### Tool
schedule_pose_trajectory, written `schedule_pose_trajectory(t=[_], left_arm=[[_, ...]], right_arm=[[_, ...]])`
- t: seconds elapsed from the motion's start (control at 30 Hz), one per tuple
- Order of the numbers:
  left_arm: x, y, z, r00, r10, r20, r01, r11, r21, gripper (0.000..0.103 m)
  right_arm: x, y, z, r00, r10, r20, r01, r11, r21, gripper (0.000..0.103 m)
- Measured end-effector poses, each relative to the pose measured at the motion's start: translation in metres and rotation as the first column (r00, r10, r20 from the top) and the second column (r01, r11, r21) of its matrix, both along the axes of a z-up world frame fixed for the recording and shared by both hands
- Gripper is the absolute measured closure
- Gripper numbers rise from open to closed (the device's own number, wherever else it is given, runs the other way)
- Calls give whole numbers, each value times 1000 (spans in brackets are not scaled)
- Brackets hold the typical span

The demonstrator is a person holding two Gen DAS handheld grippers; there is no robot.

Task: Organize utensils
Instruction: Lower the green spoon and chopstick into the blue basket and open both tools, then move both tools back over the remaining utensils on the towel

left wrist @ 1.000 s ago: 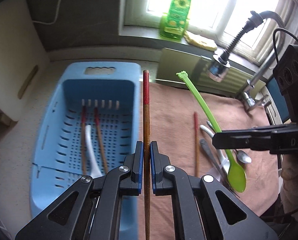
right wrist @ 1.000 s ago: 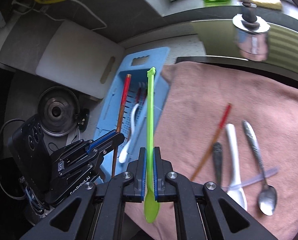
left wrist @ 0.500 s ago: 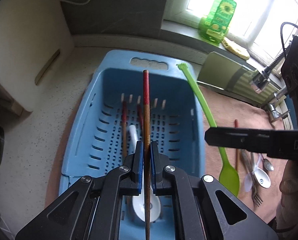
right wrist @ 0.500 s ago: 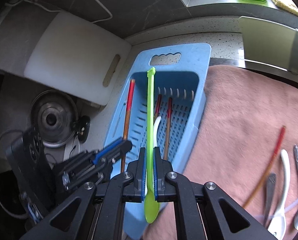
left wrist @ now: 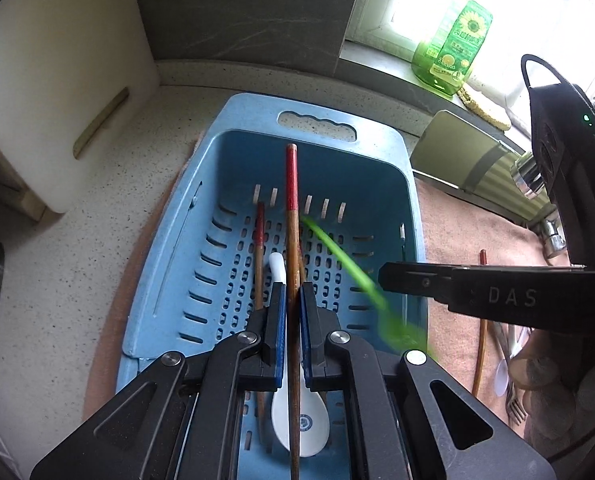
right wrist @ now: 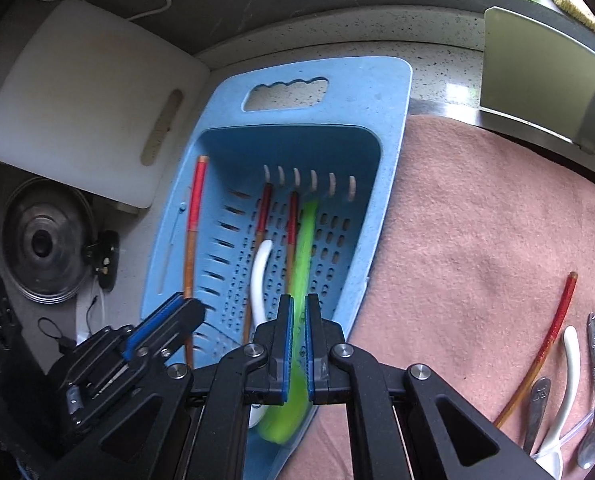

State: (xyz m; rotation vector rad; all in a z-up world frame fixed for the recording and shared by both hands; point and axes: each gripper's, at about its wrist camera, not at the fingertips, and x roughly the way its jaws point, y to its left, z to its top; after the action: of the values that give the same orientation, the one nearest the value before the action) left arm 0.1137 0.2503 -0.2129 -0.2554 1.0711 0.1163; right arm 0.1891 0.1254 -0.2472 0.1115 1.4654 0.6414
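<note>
Left gripper point(left wrist: 292, 320) hovered over blue basket point(left wrist: 381, 148), fingers pinching red-tipped chopstick point(left wrist: 291, 216). Right gripper point(right wrist: 296, 344) had fingers spread; blurred green spoon point(right wrist: 303, 248) lay between them, inside basket, whether still touching fingers could not be told. White spoon point(left wrist: 283, 408) and two more chopsticks lay on basket floor. Remaining chopstick point(right wrist: 553, 332) and metal spoons rested on pink towel point(right wrist: 477, 220) over worktop.
</note>
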Motion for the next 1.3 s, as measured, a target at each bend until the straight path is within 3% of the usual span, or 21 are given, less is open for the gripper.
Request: schedule_pose_trajectory(t=[0.13,0.2,0.33,0.83,1.13,1.3], left_arm=[[-2,0,5,1000,-2,13,2,1000,8,95],[-4,-1,9,1000,-4,19,4,1000,22,86],[-7,0,15,999,4,35,-5,999,34,86],[-33,10,38,996,42,79,-45,998,35,86],[-45,-11,60,991,18,130,-23,999,41,86],[-45,-35,65,989,-25,145,21,999,33,86]], right_arm=[[4,0,3,1000,-1,4,1,1000,-3,97],[5,1,4,1000,7,-5,-6,1000,6,92],[0,9,7,999,35,10,-35,999,6,85],[-12,-1,36,997,67,23,-69,993,97,85],[-17,-51,78,989,97,111,-108,989,105,85],[-7,-99,87,992,52,117,-63,994,93,83]])
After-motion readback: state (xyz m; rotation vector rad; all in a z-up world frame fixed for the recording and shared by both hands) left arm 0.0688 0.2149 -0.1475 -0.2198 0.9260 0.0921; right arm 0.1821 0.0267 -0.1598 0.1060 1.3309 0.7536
